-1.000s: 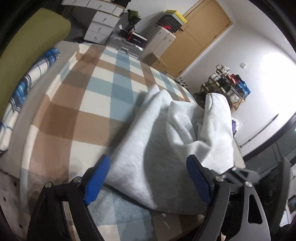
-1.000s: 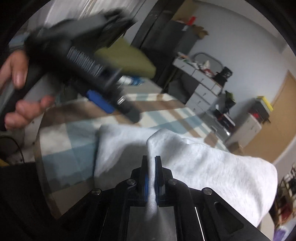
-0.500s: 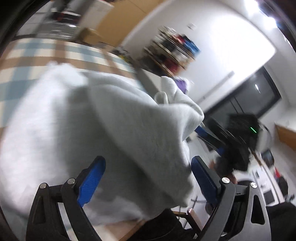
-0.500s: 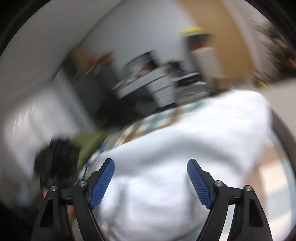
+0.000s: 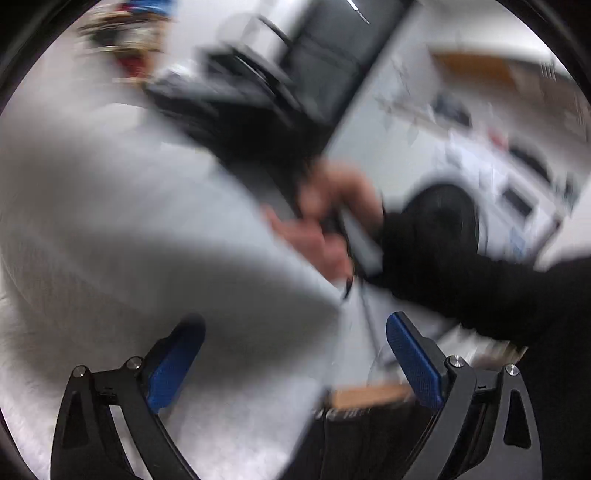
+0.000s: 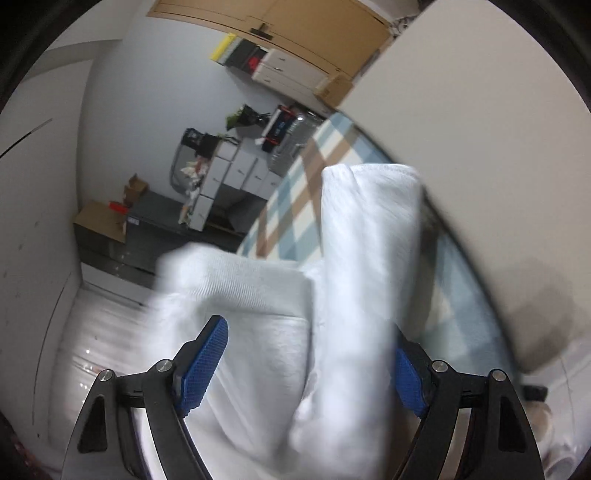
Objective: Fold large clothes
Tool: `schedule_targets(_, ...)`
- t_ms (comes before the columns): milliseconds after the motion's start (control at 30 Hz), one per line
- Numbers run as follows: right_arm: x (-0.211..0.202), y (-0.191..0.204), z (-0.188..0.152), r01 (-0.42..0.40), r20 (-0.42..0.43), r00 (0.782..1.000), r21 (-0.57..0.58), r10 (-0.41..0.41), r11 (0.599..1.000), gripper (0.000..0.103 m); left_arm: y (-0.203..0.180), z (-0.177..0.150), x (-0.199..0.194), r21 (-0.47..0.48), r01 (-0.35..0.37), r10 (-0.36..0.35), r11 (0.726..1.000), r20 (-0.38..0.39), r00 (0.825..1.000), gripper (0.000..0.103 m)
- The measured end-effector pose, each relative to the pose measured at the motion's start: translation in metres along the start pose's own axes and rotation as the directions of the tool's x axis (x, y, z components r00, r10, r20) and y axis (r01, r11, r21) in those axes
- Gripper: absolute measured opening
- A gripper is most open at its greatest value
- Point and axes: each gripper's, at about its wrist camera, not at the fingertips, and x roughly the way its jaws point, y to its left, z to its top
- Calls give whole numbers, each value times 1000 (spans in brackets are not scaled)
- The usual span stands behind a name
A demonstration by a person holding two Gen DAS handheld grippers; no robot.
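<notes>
A large pale grey garment (image 5: 122, 229) fills the left of the blurred left wrist view. My left gripper (image 5: 295, 363) hangs over its edge with jaws wide and still opening. Cloth lies in the gap and hides part of the left pad, but neither pad presses on it. Ahead, a hand (image 5: 325, 221) in a black sleeve holds the other gripper. In the right wrist view the garment (image 6: 258, 332) is bunched, with a thick fold (image 6: 369, 240) rising from it. My right gripper (image 6: 306, 376) is open around that cloth without pinching it.
The checked bedspread (image 6: 295, 206) runs beyond the garment. Behind it are white drawers (image 6: 236, 173), a cardboard box (image 6: 99, 221) and wooden wardrobe doors (image 6: 295, 33). A pale panel (image 6: 461, 110) fills the upper right. A white appliance with a round dark door (image 5: 461, 210) stands past the sleeve.
My right gripper was shut on the garment's fold and has let go, its jaws now wide. Both grippers have swung and rolled. The left view now faces the person's other hand.
</notes>
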Motion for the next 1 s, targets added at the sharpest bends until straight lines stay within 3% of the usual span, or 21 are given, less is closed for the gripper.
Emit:
schedule_targets(100, -6, -9, -6, 39, -34, 999, -25, -40, 999, 84, -18, -14, -1, 58, -35, 36, 998, -15, 999, 95)
schedule_targets(167, -12, -18, -6, 34, -31, 999, -38, -35, 999, 84, -13, -19, -16, 6, -43, 43, 999, 23, 999, 95)
schedule_targets(267, -26, -25, -4, -42, 13, 999, -20, 42, 999, 84, 11, -22, -46, -121, -124, 137, 985, 104, 985, 97)
schedule_targets(333, -29, -27, -7, -126, 16, 992, -18, 126, 992, 84, 34, -30, -64, -221, -203, 238, 954, 145, 960, 97)
schedule_targets(400, -29, -32, -10, -198, 5, 980, -15, 198, 980, 84, 52, -37, -75, -300, -251, 301, 920, 133, 944, 97)
schedule_targets(500, -22, -39, -6, -332, 10, 943, 21, 332, 943, 84, 73, -51, -87, -415, -254, 332, 874, 127, 935, 97)
schedule_targets(567, -27, -43, -10, -378, 31, 926, 18, 377, 926, 84, 78, -61, -95, -449, -259, 350, 855, 131, 928, 97)
schedule_targets(700, -35, -50, -27, -358, 46, 933, -9, 358, 934, 88, 72, -58, -94, -456, -279, 376, 845, 137, 916, 97)
schedule_targets(800, -37, -45, -38, -266, 32, 963, -70, 269, 961, 88, 77, -57, -96, -465, -306, 400, 831, 116, 909, 97)
schedule_targets(867, -45, -44, -43, -228, 47, 971, -109, 234, 968, 88, 77, -58, -97, -472, -303, 402, 828, 122, 908, 97)
schedule_targets(1000, -66, -59, -54, -312, 106, 942, -84, 319, 946, 88, 90, -71, -99, -487, -315, 422, 814, 123, 898, 97)
